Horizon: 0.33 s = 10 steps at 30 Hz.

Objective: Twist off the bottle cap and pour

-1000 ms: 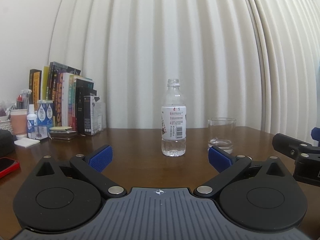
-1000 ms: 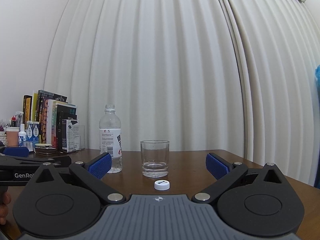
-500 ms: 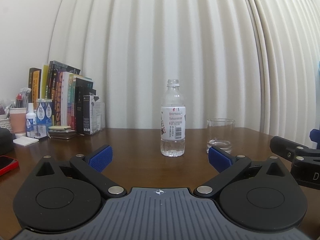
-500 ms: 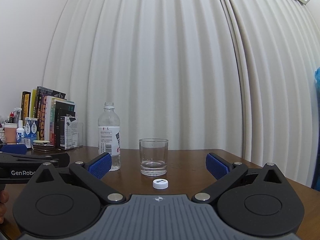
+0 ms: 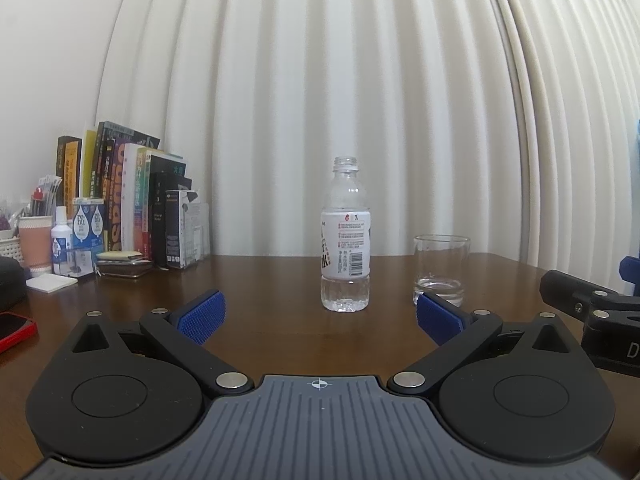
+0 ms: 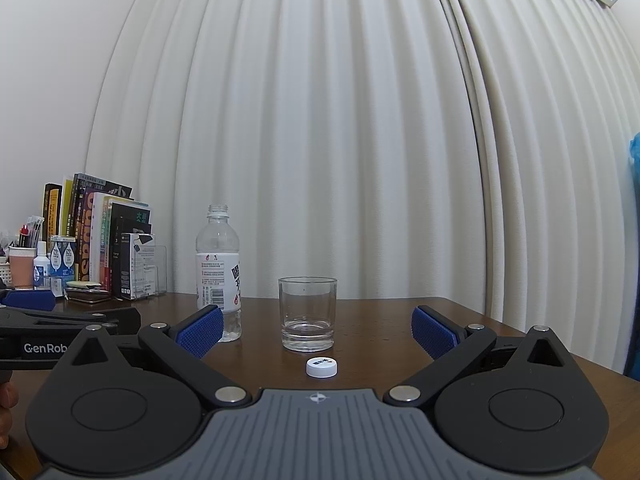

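Observation:
A clear plastic bottle (image 5: 345, 240) with a white label stands upright and uncapped on the wooden table (image 5: 280, 280), with a little water at its bottom. It also shows in the right wrist view (image 6: 218, 272). A glass tumbler (image 5: 440, 268) with a little water stands to its right, also seen in the right wrist view (image 6: 307, 312). The white cap (image 6: 321, 367) lies on the table in front of the glass. My left gripper (image 5: 319, 314) is open and empty, short of the bottle. My right gripper (image 6: 318, 330) is open and empty, short of the cap and glass.
A row of books (image 5: 128, 208), small boxes and bottles (image 5: 76, 232) and a paper cup (image 5: 34, 240) stand at the back left. A red phone (image 5: 12, 330) lies at the left edge. A white pleated curtain (image 5: 360, 100) hangs behind the table.
Both grippers have drawn back slightly and tilted a little; the bottle, glass and cap have not moved. Both stay open.

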Available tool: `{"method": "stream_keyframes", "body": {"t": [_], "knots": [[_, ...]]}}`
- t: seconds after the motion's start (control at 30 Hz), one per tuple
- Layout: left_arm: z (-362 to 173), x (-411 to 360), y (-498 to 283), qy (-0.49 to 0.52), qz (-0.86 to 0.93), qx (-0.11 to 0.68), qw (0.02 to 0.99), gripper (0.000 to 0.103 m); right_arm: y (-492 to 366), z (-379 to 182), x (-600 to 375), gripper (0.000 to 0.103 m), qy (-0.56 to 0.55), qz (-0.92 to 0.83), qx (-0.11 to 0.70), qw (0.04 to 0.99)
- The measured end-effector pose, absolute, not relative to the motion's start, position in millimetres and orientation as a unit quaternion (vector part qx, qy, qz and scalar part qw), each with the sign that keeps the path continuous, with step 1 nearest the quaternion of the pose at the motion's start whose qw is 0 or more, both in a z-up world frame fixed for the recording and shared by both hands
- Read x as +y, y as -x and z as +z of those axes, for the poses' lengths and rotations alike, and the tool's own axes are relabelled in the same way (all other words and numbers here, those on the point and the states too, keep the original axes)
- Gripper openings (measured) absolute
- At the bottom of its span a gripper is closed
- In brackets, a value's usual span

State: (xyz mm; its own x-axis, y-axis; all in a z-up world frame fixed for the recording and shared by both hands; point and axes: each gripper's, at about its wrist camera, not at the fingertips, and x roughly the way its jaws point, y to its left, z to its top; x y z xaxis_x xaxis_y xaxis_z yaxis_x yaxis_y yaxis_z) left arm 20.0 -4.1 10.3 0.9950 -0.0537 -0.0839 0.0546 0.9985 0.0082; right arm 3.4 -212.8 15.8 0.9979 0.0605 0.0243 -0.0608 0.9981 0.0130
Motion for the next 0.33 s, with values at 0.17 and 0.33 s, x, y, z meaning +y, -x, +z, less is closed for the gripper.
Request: {"method": "stream_keyframes", "body": {"t": [0.17,0.33], "knots": [[10.7,-3.0,-20.9,-0.002,-0.028,0.043,0.999,0.103,-3.2,16.0,-212.7,0.103,-0.007,0.030,-0.012,0.999],[10.3,-3.2,-20.1,-0.001,-0.026,0.041,0.999,0.103,-3.1,15.6,-212.8,0.103,-0.006,0.030,-0.012,0.999]]}}
